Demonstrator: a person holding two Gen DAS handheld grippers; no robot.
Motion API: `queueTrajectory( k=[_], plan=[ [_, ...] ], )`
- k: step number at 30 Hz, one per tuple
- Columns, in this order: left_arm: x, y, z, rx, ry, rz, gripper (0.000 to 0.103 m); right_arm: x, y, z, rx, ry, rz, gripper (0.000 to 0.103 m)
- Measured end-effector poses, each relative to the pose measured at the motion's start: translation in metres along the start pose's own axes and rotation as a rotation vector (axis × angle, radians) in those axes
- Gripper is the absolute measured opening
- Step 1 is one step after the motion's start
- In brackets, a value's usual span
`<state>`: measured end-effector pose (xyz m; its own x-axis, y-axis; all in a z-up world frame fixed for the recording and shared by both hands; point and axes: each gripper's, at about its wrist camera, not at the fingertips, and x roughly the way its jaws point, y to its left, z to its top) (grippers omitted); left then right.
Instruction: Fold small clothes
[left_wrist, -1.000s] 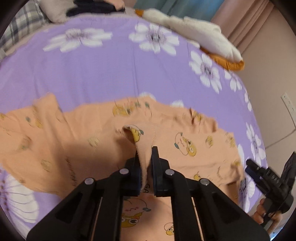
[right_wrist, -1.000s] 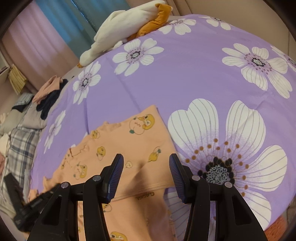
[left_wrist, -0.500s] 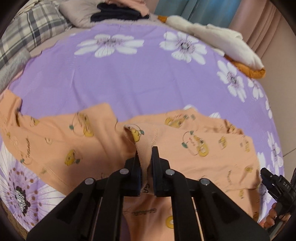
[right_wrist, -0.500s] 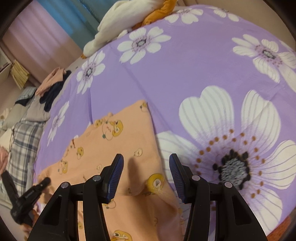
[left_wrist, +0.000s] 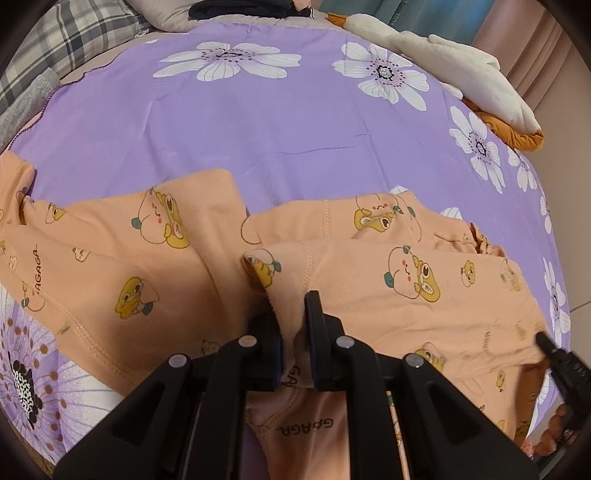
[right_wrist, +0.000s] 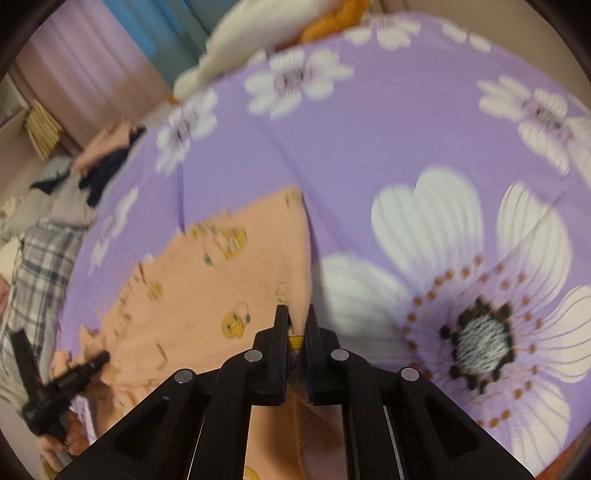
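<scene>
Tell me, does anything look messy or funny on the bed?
Yes. The orange pants are rumpled, not flat: one leg lies spread to the side and cloth bunches where the left gripper pinches it. The right gripper pinches an edge too. Nothing looks torn or spilled.

garment (left_wrist: 369, 295) on bedspread (left_wrist: 295, 122), plush toy (left_wrist: 461, 77) behind, pillow (left_wrist: 74, 33) far left
</scene>
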<state>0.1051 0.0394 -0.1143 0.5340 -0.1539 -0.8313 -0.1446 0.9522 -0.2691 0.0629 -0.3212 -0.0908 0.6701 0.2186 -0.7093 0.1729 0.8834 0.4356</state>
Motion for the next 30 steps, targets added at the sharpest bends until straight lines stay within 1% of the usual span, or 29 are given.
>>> queueTrajectory(
  k=[2, 5, 6, 10, 13, 17, 19, 22, 24, 25, 26, 28, 30],
  plan=[
    [0.001, 0.000, 0.000, -0.002, 0.003, 0.005, 0.013, 0.001, 0.001, 0.000, -0.015, 0.003, -0.014, 0.007],
    [0.003, -0.002, 0.000, 0.003, 0.002, 0.012, 0.014, 0.026, -0.004, -0.008, -0.016, 0.076, -0.085, 0.007],
    [0.003, -0.002, 0.000, 0.006, 0.001, 0.013, 0.014, 0.036, -0.007, -0.011, -0.015, 0.096, -0.102, 0.005],
    [0.002, -0.001, 0.000, 0.003, 0.000, 0.011, 0.014, 0.037, -0.003, -0.010, -0.031, 0.094, -0.121, 0.005],
    [0.001, -0.001, -0.001, -0.014, 0.002, -0.001, 0.015, 0.038, -0.005, -0.011, -0.035, 0.094, -0.119, 0.005],
    [-0.012, -0.003, -0.001, -0.025, 0.005, -0.007, 0.023, 0.037, -0.007, -0.011, -0.021, 0.098, -0.112, 0.005],
    [-0.022, -0.004, 0.000, -0.029, -0.014, -0.020, 0.028, 0.037, -0.006, -0.010, -0.024, 0.096, -0.118, 0.005],
    [-0.041, -0.012, 0.003, -0.016, -0.067, -0.040, 0.033, 0.038, -0.003, -0.010, -0.035, 0.098, -0.125, 0.005],
    [-0.051, -0.020, 0.003, 0.001, -0.099, -0.067, 0.036, 0.039, -0.002, -0.009, -0.036, 0.097, -0.126, 0.005],
    [-0.054, -0.026, 0.003, 0.014, -0.109, -0.095, 0.036, 0.039, -0.002, -0.009, -0.035, 0.097, -0.126, 0.005],
    [-0.053, -0.029, 0.003, 0.023, -0.108, -0.110, 0.036, 0.039, -0.002, -0.009, -0.036, 0.098, -0.126, 0.005],
    [-0.046, -0.041, 0.000, 0.054, -0.082, -0.140, 0.035, 0.039, -0.002, -0.009, -0.036, 0.098, -0.126, 0.005],
    [-0.036, -0.048, -0.004, 0.077, -0.057, -0.140, 0.034, 0.039, -0.003, -0.009, -0.037, 0.101, -0.122, 0.005]
  ],
)
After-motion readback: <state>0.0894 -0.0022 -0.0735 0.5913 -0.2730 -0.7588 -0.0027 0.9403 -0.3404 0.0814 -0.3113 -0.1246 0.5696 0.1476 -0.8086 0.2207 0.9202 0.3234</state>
